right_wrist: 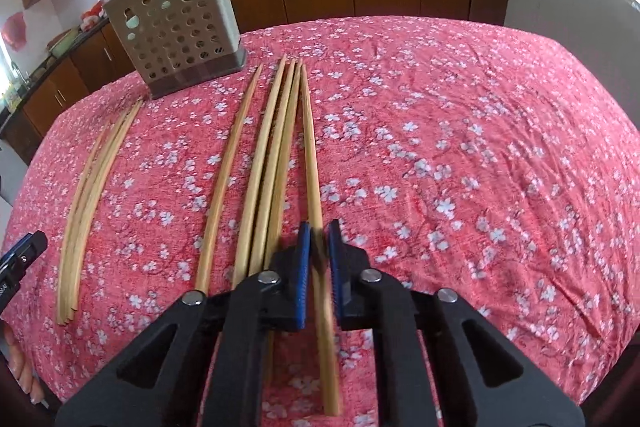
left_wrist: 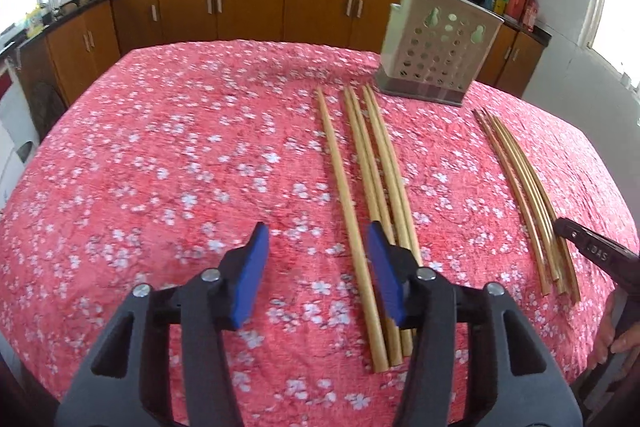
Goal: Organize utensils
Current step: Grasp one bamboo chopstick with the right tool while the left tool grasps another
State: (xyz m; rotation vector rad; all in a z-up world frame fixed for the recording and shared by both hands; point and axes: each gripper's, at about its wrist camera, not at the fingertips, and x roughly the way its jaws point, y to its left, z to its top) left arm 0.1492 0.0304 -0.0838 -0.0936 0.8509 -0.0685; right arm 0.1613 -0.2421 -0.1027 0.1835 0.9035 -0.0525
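Note:
Several pale wooden chopsticks (left_wrist: 376, 187) lie lengthwise on the pink flowered tablecloth (left_wrist: 160, 167), with a second bundle (left_wrist: 520, 195) further right. My left gripper (left_wrist: 318, 231) is open and straddles the leftmost chopstick (left_wrist: 348, 219) of the near group; that stick runs close to the right pad (left_wrist: 384, 275). In the right wrist view my right gripper (right_wrist: 320, 225) is shut on the rightmost chopstick (right_wrist: 312, 167) of its group (right_wrist: 268, 155), pads tight on both sides. A beige perforated utensil holder (left_wrist: 436, 55) (right_wrist: 180, 27) stands upright at the far side.
The other chopstick bundle (right_wrist: 92, 187) lies left in the right wrist view, with the left gripper's tip (right_wrist: 24, 251) beside it. The right gripper's arm (left_wrist: 592, 251) and a person's hand (left_wrist: 616, 343) show at the table's right edge. Brown kitchen cabinets (left_wrist: 248, 7) line the far wall.

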